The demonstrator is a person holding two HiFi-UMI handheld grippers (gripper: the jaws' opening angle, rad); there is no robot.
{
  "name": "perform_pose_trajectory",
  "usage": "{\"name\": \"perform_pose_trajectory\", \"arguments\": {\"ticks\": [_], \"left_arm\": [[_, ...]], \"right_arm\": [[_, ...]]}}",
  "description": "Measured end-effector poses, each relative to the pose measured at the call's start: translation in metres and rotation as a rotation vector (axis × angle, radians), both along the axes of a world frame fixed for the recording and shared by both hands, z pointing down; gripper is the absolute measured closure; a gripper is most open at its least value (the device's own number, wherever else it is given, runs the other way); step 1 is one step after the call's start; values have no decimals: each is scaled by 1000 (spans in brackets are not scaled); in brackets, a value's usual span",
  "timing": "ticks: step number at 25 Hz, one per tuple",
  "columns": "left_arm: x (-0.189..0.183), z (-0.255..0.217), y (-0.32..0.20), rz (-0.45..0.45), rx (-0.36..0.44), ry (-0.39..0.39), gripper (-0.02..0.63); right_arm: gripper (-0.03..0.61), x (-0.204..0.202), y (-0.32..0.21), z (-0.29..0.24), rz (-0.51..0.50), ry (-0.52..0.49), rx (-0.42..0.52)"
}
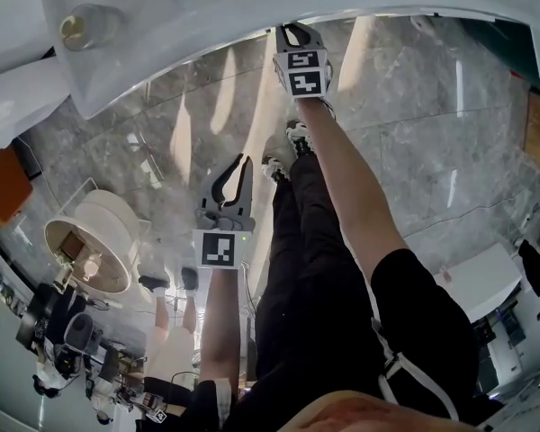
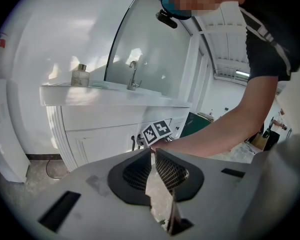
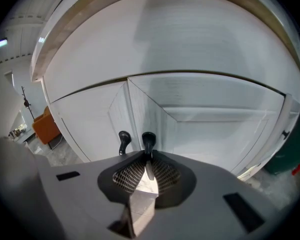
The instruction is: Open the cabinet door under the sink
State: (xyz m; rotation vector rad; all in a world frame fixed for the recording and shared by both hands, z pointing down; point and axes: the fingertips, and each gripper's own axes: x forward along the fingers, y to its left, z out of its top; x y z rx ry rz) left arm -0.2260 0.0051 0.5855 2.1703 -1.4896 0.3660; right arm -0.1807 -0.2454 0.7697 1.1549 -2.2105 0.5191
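The white cabinet [image 2: 100, 139] stands under the sink counter [image 2: 115, 98]. In the right gripper view its two doors meet at the middle, each with a black knob. My right gripper [image 3: 148, 157] is shut on the right door's knob [image 3: 148, 139], and the left knob [image 3: 123, 138] stands free beside it. In the head view the right gripper [image 1: 296, 31] reaches under the counter edge [image 1: 207, 57]. My left gripper [image 1: 238, 164] hangs back from the cabinet at knee height. Its jaws [image 2: 153, 152] are shut on nothing.
A faucet [image 2: 133, 76], a small bottle [image 2: 80, 76] and a mirror [image 2: 150, 49] are above the counter. A green bin [image 3: 290, 154] stands right of the cabinet, an orange chair [image 3: 46, 126] to its left. The person's legs [image 1: 297, 241] are close in front, on grey marble floor [image 1: 450, 142].
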Motion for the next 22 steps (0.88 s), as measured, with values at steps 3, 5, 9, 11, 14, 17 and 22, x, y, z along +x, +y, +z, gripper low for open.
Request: {"name": "perform_pose_trajectory", "arguments": {"ticks": [3,5,9,11,14,17,22], "left_arm": [[0,5,4,3,-13,0,577],[0,7,7,-6,-21,8,577],[4,7,13,-5,-16,6,578],[5,7,15,-3,-9,4,578],[7,9,19,0,-8,0,577],[16,10,26,11,-5,-1,577],[37,15,43,43,-2,4,578]], "right_arm": [[482,-1,2,-2,-30,13,16],[483,1,7,-3,-49,24,26],[483,11,26,-3,-21,13,43],[483,18,34,-2,-12,12,51],[483,27,46,-2,-8,10,57],[483,39,61,-3,-8,7,63],[485,55,79,-1,-24,12,72]]}}
